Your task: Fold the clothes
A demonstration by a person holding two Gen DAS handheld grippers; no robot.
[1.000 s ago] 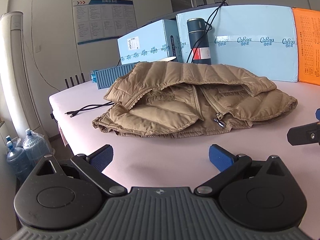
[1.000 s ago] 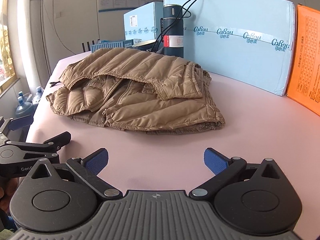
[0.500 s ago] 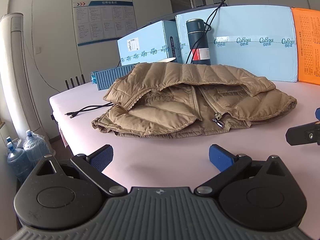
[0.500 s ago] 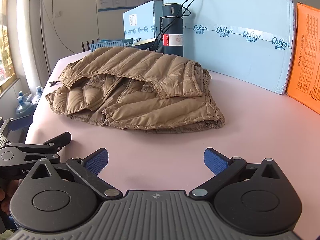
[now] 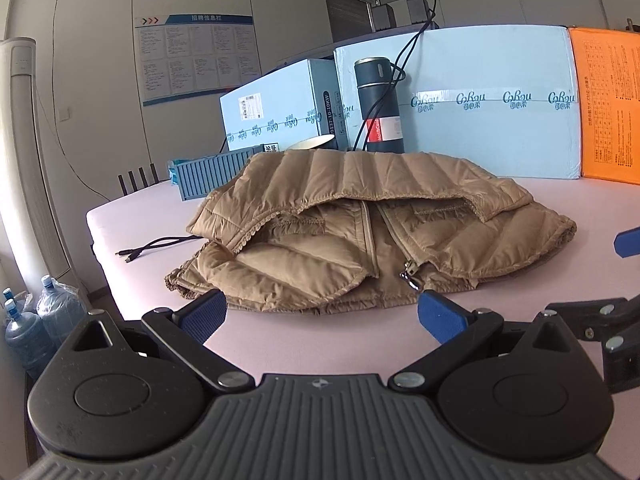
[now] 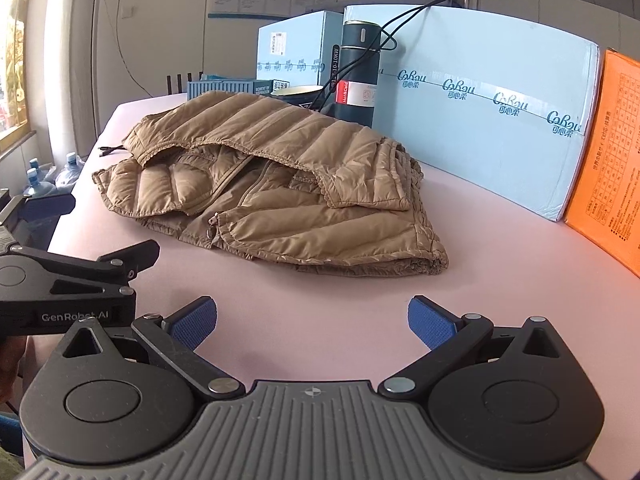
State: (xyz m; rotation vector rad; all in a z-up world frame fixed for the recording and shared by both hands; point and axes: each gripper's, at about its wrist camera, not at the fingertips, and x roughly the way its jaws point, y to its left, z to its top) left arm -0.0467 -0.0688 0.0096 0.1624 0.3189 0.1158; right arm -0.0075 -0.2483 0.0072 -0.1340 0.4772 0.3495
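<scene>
A tan quilted down vest (image 5: 360,232) lies folded over on the pink table (image 5: 320,340), its zipper facing me; it also shows in the right wrist view (image 6: 280,184). My left gripper (image 5: 322,316) is open and empty, its blue pads just short of the vest's near hem. My right gripper (image 6: 312,322) is open and empty over bare table, a short way from the vest's near edge. The right gripper shows at the right edge of the left wrist view (image 5: 600,320); the left gripper shows at the left of the right wrist view (image 6: 80,272).
Light blue cartons (image 5: 480,100) and an orange carton (image 5: 608,104) line the table's back. A dark thermos (image 5: 378,104) with a cable stands behind the vest. A black cable (image 5: 160,246) lies at the left. Water bottles (image 5: 40,320) stand on the floor beyond the table's left edge.
Both grippers have moved forward toward the vest, which now looks larger and nearer. The left pads now reach its near hem. Both stay open.
</scene>
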